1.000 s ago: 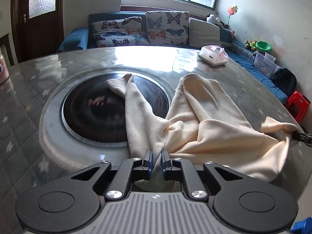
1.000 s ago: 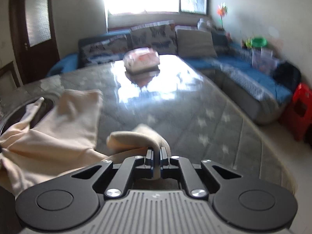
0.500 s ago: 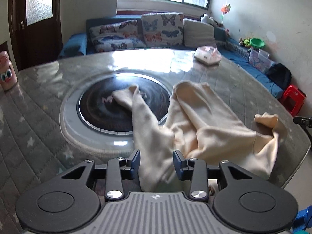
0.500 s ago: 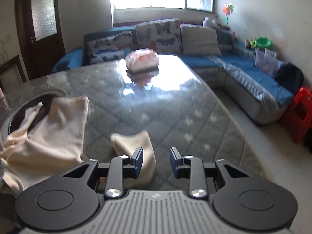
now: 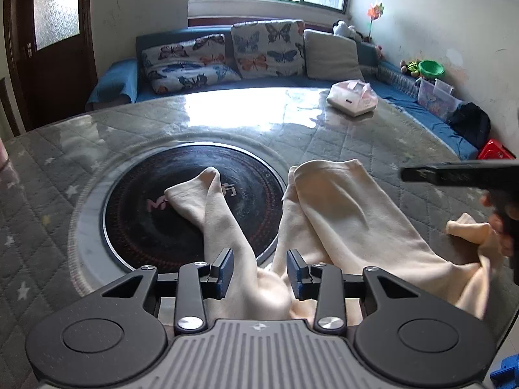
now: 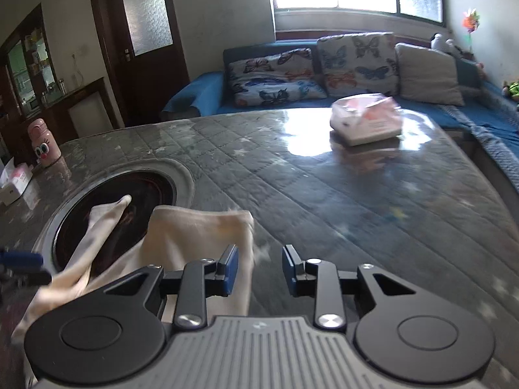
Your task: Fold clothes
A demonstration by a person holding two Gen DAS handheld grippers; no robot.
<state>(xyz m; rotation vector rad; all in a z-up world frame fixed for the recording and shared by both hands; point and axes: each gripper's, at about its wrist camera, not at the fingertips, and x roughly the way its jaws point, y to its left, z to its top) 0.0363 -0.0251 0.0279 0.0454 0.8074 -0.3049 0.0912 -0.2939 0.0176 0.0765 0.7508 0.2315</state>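
Hovering low over the table [image 5: 324,120], the left gripper [image 5: 259,269] has its jaws apart w/ a bunched fold of the cream garment [image 5: 350,214] lying between them — cloth sits in the gap, not pinched. From there the garment runs fwd in two parts: a narrow part reaches onto the dark round hob [image 5: 194,207] set in the tabletop, its end folded over on the glass; a wider part lies to the right on the quilted cover, just off the hob's rim. The far right corner of the cloth is rumpled up by the table edge, next to a dark blurred tool at the frame edge.

Right gripper [image 6: 259,269] — jaws also apart, nothing between them but bare tabletop. Its left finger [image 6: 228,270] is in front of the garment [image 6: 194,236]'s edge; can't tell if it touches.

Further out: a tissue pack [image 6: 366,123] near the far side of the table, a pink bottle [image 6: 43,142] at the left edge, then the blue sofa [image 6: 201,94] w/ butterfly cushions [image 6: 275,76] under the window.
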